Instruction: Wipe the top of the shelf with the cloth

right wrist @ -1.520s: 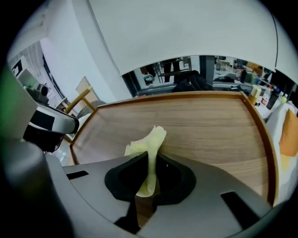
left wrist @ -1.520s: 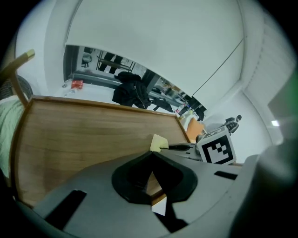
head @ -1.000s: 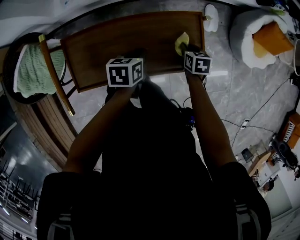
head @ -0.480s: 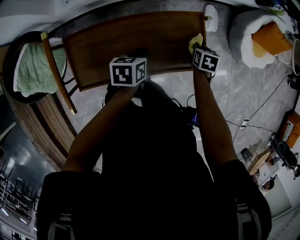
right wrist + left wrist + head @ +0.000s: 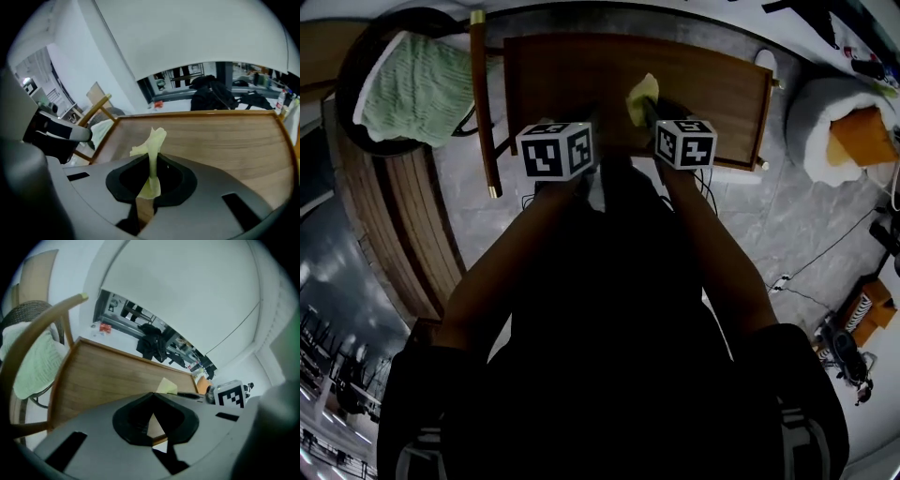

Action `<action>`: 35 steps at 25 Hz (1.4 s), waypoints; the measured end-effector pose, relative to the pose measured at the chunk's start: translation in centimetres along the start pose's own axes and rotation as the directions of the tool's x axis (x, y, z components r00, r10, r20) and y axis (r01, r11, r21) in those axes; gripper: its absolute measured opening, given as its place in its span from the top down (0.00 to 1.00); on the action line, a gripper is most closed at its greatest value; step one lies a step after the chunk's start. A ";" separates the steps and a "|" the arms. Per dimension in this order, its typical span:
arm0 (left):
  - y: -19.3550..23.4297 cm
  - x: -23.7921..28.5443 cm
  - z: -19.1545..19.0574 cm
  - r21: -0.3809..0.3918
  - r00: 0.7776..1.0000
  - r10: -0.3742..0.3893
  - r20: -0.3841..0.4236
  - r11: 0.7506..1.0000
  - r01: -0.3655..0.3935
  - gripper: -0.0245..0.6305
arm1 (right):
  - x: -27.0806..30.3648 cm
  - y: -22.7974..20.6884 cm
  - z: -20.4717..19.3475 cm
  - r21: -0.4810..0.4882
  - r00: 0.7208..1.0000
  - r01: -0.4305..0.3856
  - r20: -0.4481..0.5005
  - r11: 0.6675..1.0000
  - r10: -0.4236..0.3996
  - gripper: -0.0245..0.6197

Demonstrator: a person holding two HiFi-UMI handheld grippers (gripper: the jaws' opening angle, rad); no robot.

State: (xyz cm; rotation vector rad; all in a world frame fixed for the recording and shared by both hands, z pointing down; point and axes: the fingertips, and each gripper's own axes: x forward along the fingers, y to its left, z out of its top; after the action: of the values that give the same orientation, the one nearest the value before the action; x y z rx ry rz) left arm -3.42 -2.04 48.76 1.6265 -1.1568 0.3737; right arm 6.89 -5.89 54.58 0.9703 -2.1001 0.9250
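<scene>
— So, where's the cloth?

— Nearest me, pinched in my right gripper point(image 5: 151, 164). Its jaws are clamped on the yellow cloth point(image 5: 153, 138), with a tuft sticking up past them. My left gripper point(image 5: 153, 395) hangs beside it, jaws pressed together on nothing.

— Is it on the wood?

— It's over the shelf point(image 5: 220, 136) top, near the front middle; I can't tell if it touches. I judge the wiping to be mid-course. Next I'd press down and sweep toward the far edge, clear of the chair point(image 5: 481, 103) at the left.
</scene>
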 end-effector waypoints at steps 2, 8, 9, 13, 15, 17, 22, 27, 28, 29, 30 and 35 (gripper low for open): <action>2.6 -2.5 0.7 -0.028 1.000 0.018 0.017 0.999 -0.017 0.94 | 3.2 5.4 -0.3 -0.038 0.995 -0.095 -0.035 0.995 0.094 0.89; 8.2 -9.4 2.5 -0.039 0.995 0.078 0.062 0.996 -0.076 0.95 | 9.6 17.0 -1.7 -0.083 0.964 -0.249 -0.114 0.965 0.239 0.89; 9.0 -10.3 2.6 -0.041 0.994 0.086 0.063 0.996 -0.083 0.95 | 10.5 18.3 -2.0 -0.093 0.960 -0.262 -0.125 0.961 0.249 0.89; 11.3 -13.0 2.7 -0.045 0.994 0.092 0.065 0.995 -0.089 0.95 | 13.1 22.3 -3.1 -0.140 0.944 -0.294 -0.196 0.945 0.265 0.89; 12.3 -13.6 2.4 -0.041 0.994 0.094 0.060 0.995 -0.092 0.95 | 14.2 23.5 -3.8 -0.179 0.941 -0.295 -0.224 0.939 0.253 0.89; 13.0 -13.9 2.0 -0.047 0.994 0.091 0.052 0.995 -0.089 0.95 | 15.0 24.0 -4.2 -0.208 0.943 -0.284 -0.237 0.936 0.234 0.89; 13.6 -13.9 1.7 -0.039 0.996 0.083 0.043 0.996 -0.081 0.95 | 15.5 24.1 -4.4 -0.254 0.948 -0.270 -0.239 0.929 0.210 0.89; 12.3 -12.5 0.9 -0.011 0.997 0.077 0.022 0.997 -0.076 0.95 | 14.8 22.6 -4.6 -0.256 0.948 -0.257 -0.254 0.932 0.192 0.89; 11.9 -12.2 0.7 -0.010 0.997 0.075 0.017 0.997 -0.074 0.95 | 14.5 22.1 -4.8 -0.252 0.949 -0.253 -0.253 0.934 0.189 0.89; 11.4 -11.8 0.4 -0.012 0.997 0.072 0.011 0.997 -0.072 0.95 | 14.1 21.5 -4.9 -0.248 0.950 -0.248 -0.252 0.936 0.185 0.89; 10.9 -11.3 0.2 -0.014 0.998 0.069 0.006 0.998 -0.069 0.95 | 13.8 20.8 -4.9 -0.244 0.951 -0.243 -0.251 0.939 0.181 0.89; 8.2 -8.1 -1.1 0.031 0.998 0.059 -0.024 0.998 -0.058 0.95 | 11.6 16.5 -5.4 -0.235 0.961 -0.198 -0.236 0.952 0.142 0.89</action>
State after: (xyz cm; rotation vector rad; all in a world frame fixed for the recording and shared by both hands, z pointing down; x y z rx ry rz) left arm -13.78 3.12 47.93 1.6123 -1.1867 0.4496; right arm -11.25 2.07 61.09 0.5363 -2.0752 0.7778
